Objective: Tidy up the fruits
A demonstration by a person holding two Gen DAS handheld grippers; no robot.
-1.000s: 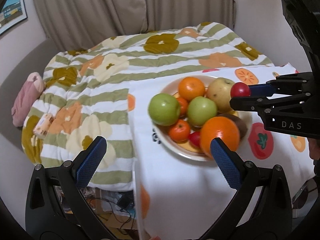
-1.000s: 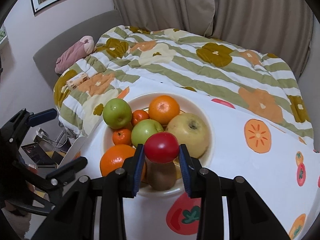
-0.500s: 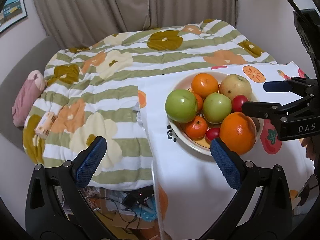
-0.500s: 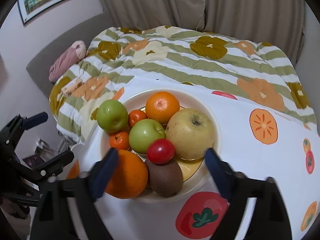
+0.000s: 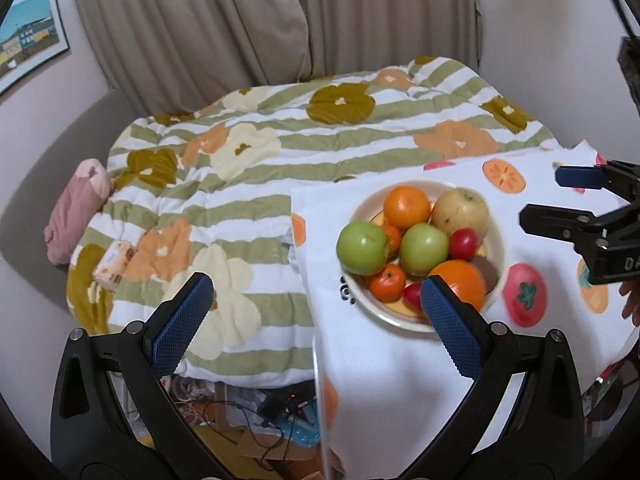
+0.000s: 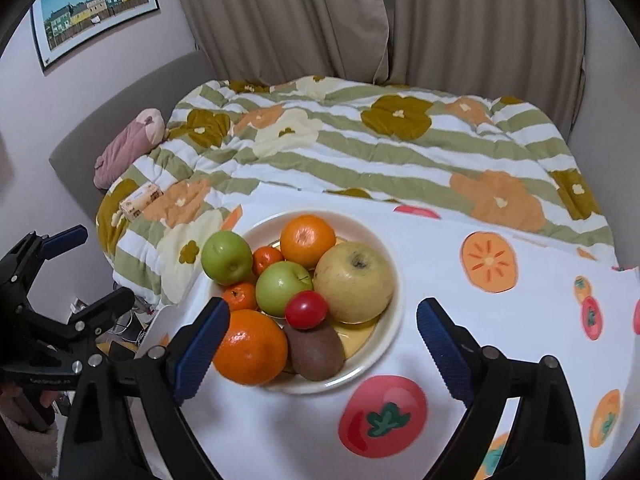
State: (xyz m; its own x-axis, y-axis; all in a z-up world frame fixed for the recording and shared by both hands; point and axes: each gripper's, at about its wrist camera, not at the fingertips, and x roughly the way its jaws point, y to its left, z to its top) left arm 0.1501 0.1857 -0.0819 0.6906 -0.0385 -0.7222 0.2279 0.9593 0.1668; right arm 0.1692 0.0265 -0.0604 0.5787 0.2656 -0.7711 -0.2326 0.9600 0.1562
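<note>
Right gripper [image 6: 320,320] — jaws opening, spread wide, nothing between the pads; I hold it just above and near of the bowl [image 6: 394,280]. Left gripper [image 5: 316,300] is spread wide too and empty, hanging over the table's left edge, out of the way.

Fruit all sits in the bowl on the white cloth [image 6: 460,312]. The small red fruit [image 6: 306,309] is perched on top, wedged between the kiwi [image 6: 316,350], the middle green apple [image 6: 282,288] and the yellow apple [image 6: 354,282]. I judge it rests there because that hollow is the only free pocket left, and the three neighbours keep it from rolling. The big orange [image 6: 252,346] hangs over the near-left rim; the other green apple [image 6: 226,258] leans on the far-left rim. A second orange [image 6: 307,240] sits at the far side, two small mandarins [image 6: 240,296] tucked low between the apples.

The pile looks full — my reading is the sorting is at or near its end.

Around: a flowered quilt [image 6: 360,148] on the bed beyond the table, a pink pillow [image 6: 128,144] and a small box [image 6: 142,196] on its left side, cables on the floor under the table's left edge. Nothing blocks a retreat upward. The risk I see is the near orange: a brush from the right gripper's left finger [image 6: 200,344] could tip it off the rim.
</note>
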